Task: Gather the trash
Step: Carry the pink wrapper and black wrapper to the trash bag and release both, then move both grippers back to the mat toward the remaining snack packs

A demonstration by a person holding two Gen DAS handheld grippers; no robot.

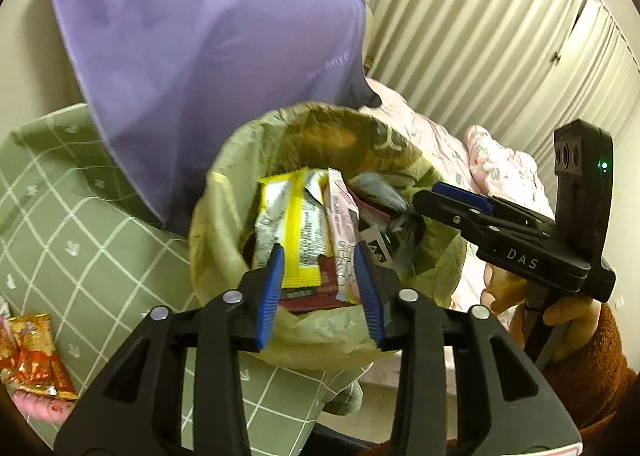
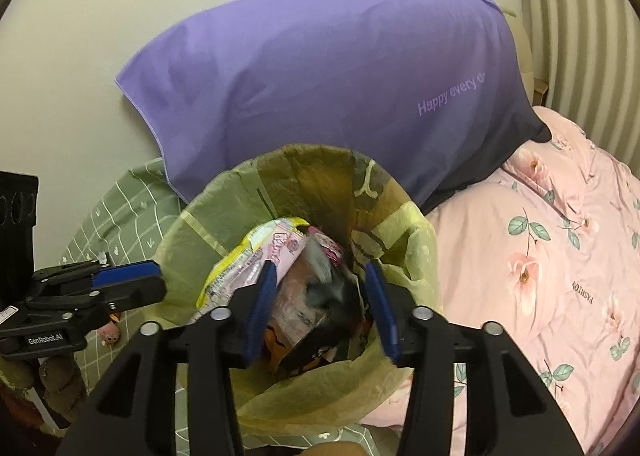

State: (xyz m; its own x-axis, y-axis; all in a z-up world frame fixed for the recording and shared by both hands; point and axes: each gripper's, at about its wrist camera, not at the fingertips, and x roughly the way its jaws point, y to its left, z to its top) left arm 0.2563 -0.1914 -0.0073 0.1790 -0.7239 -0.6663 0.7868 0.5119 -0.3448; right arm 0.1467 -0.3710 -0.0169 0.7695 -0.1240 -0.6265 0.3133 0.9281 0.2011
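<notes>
A bin lined with a yellow-green bag [image 1: 218, 192] stands on the bed, and both grippers hang over its mouth. In the left wrist view my left gripper [image 1: 322, 280] is open. Below its pads, a yellow wrapper [image 1: 294, 224] and a pink wrapper [image 1: 342, 216] lie in the bin. My right gripper [image 1: 424, 198] comes in from the right with a blurred grey wrapper [image 1: 380, 190] at its tips. In the right wrist view the right gripper [image 2: 322, 296] stands open above the bag [image 2: 188, 216]. The blurred grey wrapper [image 2: 320, 268] hangs loose between its pads, touching neither. My left gripper [image 2: 160, 282] is at the left rim.
A purple pillow [image 2: 320, 76] leans on the wall behind the bin. Green checked bedding [image 1: 80, 216] lies left, with orange snack wrappers [image 1: 36, 352] on it. A pink floral quilt [image 2: 540, 276] lies right, pleated curtains [image 1: 500, 36] beyond. A hand in a brown sleeve [image 1: 568, 312] holds the right gripper.
</notes>
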